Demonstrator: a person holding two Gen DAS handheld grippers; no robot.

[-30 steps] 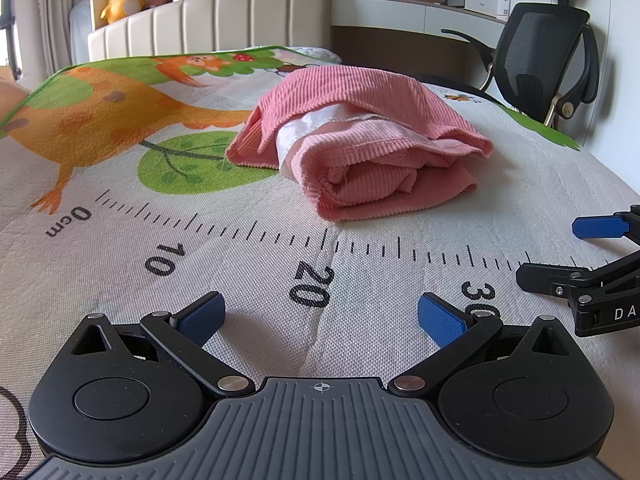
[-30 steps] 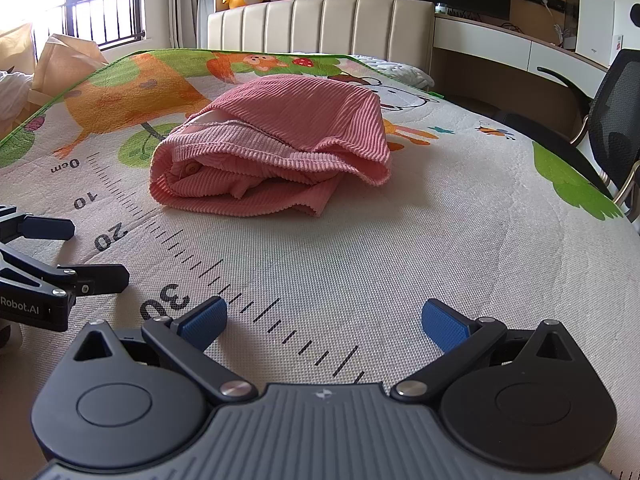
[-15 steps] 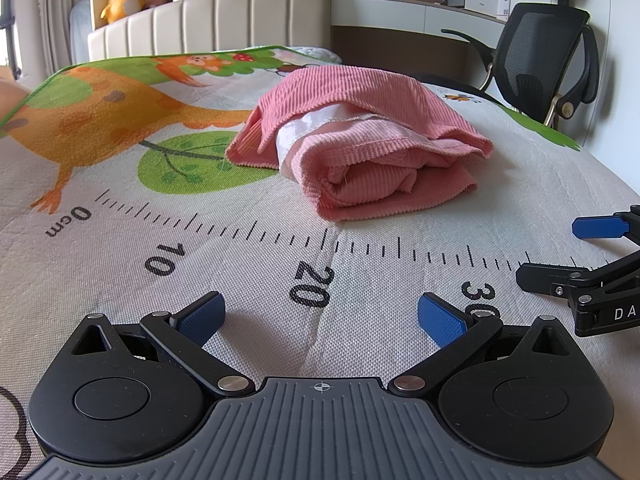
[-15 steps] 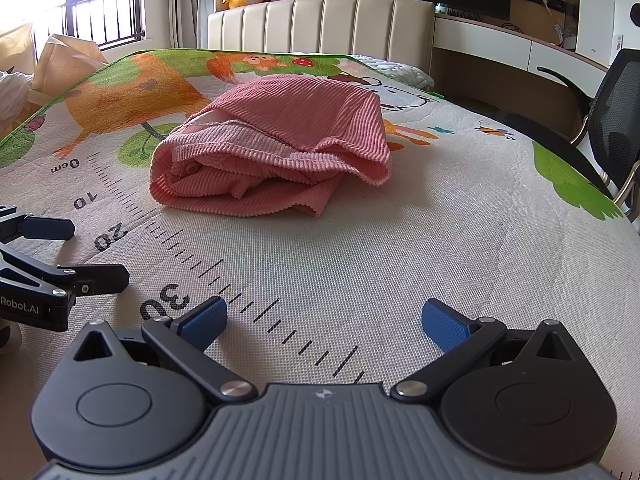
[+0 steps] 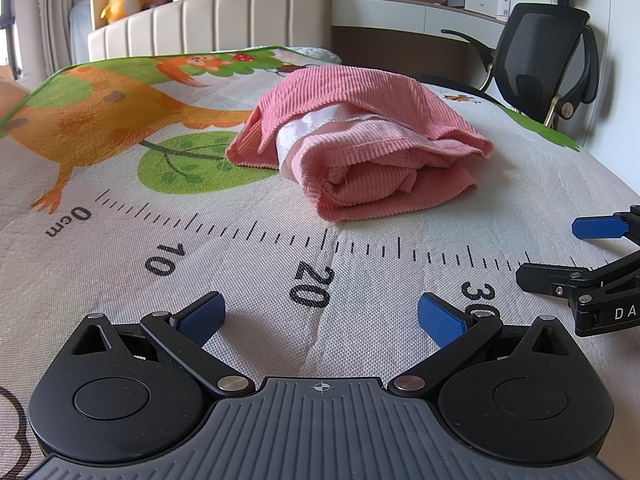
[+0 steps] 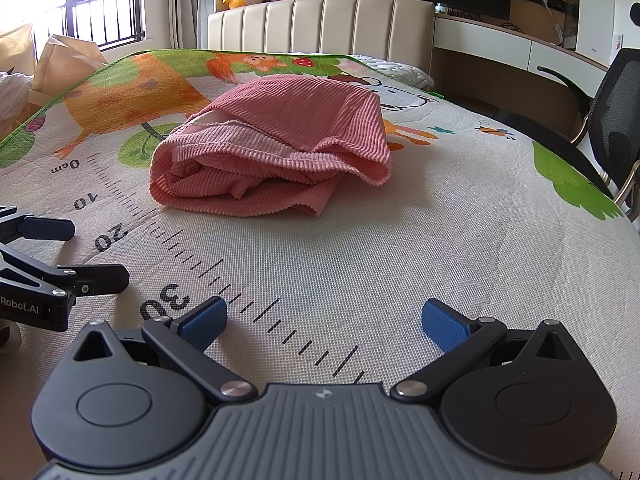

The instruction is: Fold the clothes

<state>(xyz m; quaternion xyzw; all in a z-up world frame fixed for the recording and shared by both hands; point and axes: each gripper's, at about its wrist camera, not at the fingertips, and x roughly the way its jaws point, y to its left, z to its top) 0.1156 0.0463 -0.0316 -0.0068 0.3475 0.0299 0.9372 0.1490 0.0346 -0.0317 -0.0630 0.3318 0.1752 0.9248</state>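
pink ribbed corduroy garment (image 5: pixel 360 148) is bundled on the far printed play mat (image 5: pixel 120 264); left gripper (image 5: pixel 320 316) and right gripper (image 6: pixel 324 320) are rested near, fingers spread and empty.

Two fisheye cameras sit low over a printed cartoon play mat with a ruler strip (image 5: pixel 248 236), each looking forward between its own gripper's blue-padded fingers toward the far padded cream headboard (image 6: pixel 320 24). The left view faces slightly right, the right view slightly left. Both share the folded pink corduroy garment (image 5: pixel 360 152) in the middle distance, and each catches the other gripper at its edge.
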